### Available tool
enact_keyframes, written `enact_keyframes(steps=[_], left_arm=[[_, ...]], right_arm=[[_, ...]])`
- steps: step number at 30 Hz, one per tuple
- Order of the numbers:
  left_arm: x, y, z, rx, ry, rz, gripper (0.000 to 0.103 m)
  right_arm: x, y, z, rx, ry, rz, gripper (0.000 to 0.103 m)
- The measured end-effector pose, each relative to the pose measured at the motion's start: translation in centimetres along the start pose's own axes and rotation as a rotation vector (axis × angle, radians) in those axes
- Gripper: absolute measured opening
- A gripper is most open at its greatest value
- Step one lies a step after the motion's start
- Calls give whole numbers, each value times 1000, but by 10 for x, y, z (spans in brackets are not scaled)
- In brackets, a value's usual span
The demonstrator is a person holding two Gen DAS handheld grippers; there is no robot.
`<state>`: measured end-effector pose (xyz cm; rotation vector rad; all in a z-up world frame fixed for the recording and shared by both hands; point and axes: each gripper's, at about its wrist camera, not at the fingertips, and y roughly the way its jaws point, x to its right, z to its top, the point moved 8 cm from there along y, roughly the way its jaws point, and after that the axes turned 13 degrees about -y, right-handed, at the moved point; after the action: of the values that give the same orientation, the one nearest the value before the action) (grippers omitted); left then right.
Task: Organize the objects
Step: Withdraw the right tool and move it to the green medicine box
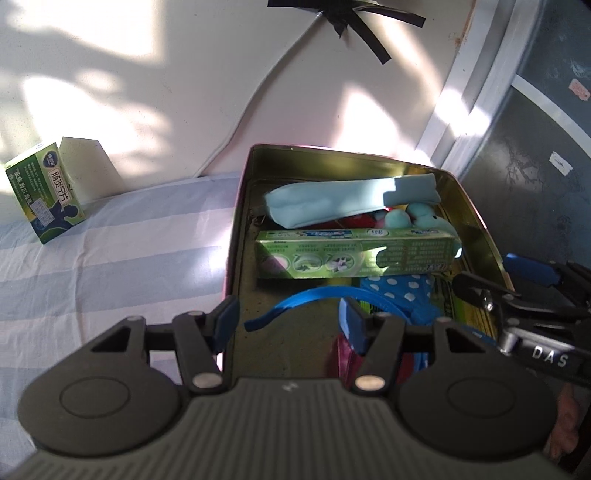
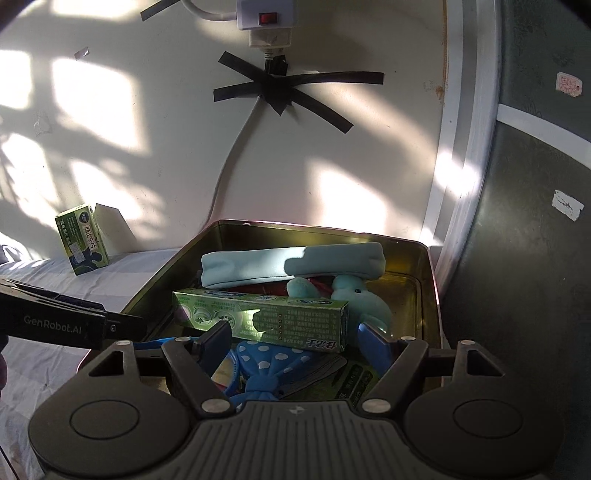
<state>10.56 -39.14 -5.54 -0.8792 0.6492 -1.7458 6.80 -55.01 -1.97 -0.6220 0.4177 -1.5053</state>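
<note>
An open metal tin [image 1: 246,206] [image 2: 424,295] stands on the striped bed. In it lie a pale blue pouch [image 1: 332,203] [image 2: 258,269], a green toothpaste box [image 1: 354,254] [image 2: 280,317], a teal plush toy [image 1: 417,218] [image 2: 365,299], a blue dotted bow [image 1: 399,291] [image 2: 273,365] and a blue headband [image 1: 314,299]. My left gripper [image 1: 290,325] is open over the tin's near left corner, straddling its wall. My right gripper [image 2: 299,343] is open and empty above the bow, just before the toothpaste box. A green medicine box [image 1: 44,195] [image 2: 83,240] stands on the bed at far left.
The white wall [image 1: 184,92] rises right behind the tin, with a taped cable [image 2: 236,147] and a power strip [image 2: 266,18]. A dark cabinet [image 1: 535,166] [image 2: 535,221] flanks the tin on the right. Striped bedding [image 1: 110,277] spreads to the left.
</note>
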Motion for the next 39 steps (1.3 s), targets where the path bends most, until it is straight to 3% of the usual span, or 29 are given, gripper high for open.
enact_keyframes(steps=[12,19,39], left_arm=[[-24,-23,-14,26,39,37,62],[-67,-38,-16,34,10,72,62],[-267,-66,-9,14,-167,233,62]], right_arm=[[-31,-23,-1,13,16,4,73],[-73,-26,16,33,-12,41,73],[-252,20,67,1,-159,246,73]])
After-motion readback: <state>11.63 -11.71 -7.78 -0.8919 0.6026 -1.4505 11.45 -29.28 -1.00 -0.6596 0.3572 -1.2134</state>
